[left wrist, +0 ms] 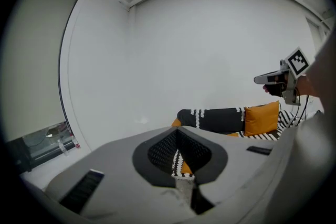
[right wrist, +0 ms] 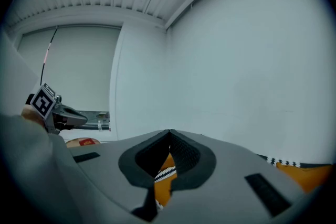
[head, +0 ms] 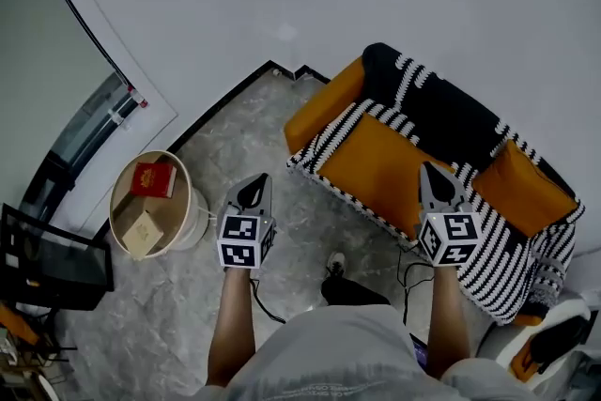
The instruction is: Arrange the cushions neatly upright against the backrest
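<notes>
Currently both tongs are pressed together and hold nothing. The left tongs (head: pixel 254 191) hang over the grey floor (head: pixel 178 315) beside the sofa (head: pixel 376 169), and the right tongs (head: pixel 432 176) hang over its orange seat. A black cushion (head: pixel 451 117) with white stripes lies along the backrest, with an orange cushion (head: pixel 531 188) just beside it at the right end. A round white container (head: pixel 192 202) with a red box (head: pixel 153 179) stands on the floor to the left.
</notes>
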